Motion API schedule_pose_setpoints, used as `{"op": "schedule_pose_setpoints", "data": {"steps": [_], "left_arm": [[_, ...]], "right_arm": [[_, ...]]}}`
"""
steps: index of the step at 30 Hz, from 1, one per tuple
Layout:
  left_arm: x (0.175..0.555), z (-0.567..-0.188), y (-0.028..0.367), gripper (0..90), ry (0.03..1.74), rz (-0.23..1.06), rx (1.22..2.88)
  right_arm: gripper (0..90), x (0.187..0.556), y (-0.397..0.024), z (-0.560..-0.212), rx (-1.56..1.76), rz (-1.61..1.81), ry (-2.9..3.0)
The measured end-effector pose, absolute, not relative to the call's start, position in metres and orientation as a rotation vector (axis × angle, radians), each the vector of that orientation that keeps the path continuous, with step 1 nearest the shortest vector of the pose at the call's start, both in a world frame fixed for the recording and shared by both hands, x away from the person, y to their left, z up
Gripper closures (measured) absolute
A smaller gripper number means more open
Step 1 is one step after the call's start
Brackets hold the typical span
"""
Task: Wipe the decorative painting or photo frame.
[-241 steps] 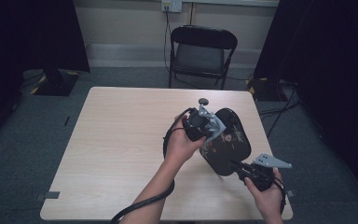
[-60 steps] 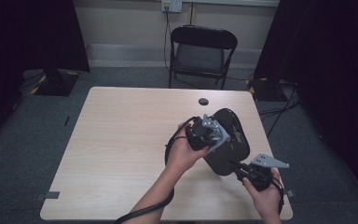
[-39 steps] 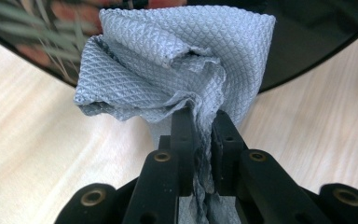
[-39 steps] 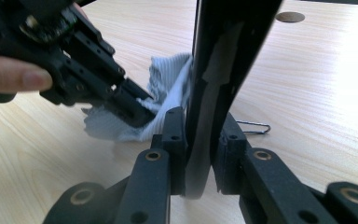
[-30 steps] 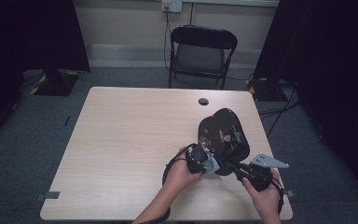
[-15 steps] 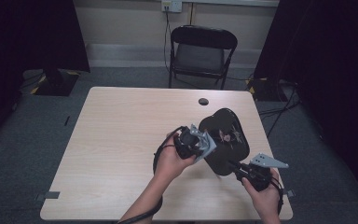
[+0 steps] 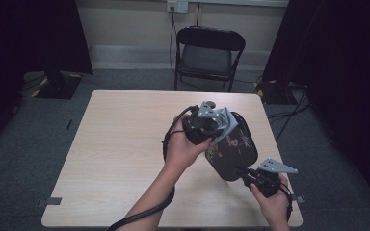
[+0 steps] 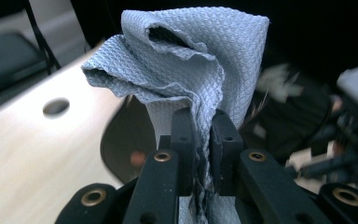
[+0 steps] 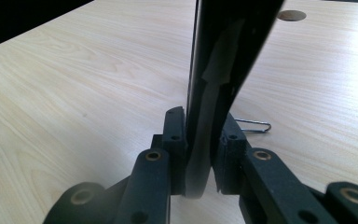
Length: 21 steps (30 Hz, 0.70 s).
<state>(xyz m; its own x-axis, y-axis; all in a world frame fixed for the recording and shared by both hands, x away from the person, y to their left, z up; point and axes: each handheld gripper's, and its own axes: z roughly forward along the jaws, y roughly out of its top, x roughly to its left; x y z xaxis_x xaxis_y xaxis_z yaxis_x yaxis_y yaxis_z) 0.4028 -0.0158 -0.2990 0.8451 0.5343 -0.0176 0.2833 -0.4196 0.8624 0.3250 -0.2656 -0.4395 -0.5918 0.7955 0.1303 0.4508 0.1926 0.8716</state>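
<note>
A black oval tray [image 7: 233,154] with a floral pattern is held tilted up on edge above the table. My right gripper [image 7: 243,172] is shut on its near rim; in the right gripper view the tray's edge [image 9: 223,46] rises from between the jaws of that gripper [image 9: 200,135]. My left gripper [image 7: 217,131] is against the tray's upper left face. It is shut on a crumpled grey cloth [image 8: 191,60], which stands up from between its jaws [image 8: 203,135]. Behind the cloth the tray [image 8: 121,144] shows as a dark, blurred shape.
The light wooden table [image 7: 120,144] has a round cable hole [image 8: 56,106], also seen as a hole [image 9: 291,15] in the right gripper view. A small wire clip [image 9: 251,126] lies on the tabletop near the tray. A black folding chair [image 7: 207,53] stands beyond the far edge.
My left gripper has risen with the cloth from the tray's near lower edge to its upper left part. The right gripper and the tray have stayed in place.
</note>
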Motion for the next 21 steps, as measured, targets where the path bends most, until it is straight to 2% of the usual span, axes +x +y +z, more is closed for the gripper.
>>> {"op": "schedule_pose_setpoints", "data": {"steps": [4, 10, 21], "left_arm": [[0.401, -0.293, -0.027, 82.1, 0.563, 0.316, 2.016], [0.402, -0.306, -0.044, 82.0, 0.549, 0.299, 2.083], [0.402, -0.333, -0.045, 82.0, 0.564, 0.274, 2.148]], "right_arm": [[77.8, 0.325, -0.266, -0.440, 1.171, 1.361, 2.124], [77.7, 0.325, -0.265, -0.439, 1.169, 1.361, 2.123], [77.6, 0.325, -0.265, -0.439, 1.172, 1.361, 2.125]]}}
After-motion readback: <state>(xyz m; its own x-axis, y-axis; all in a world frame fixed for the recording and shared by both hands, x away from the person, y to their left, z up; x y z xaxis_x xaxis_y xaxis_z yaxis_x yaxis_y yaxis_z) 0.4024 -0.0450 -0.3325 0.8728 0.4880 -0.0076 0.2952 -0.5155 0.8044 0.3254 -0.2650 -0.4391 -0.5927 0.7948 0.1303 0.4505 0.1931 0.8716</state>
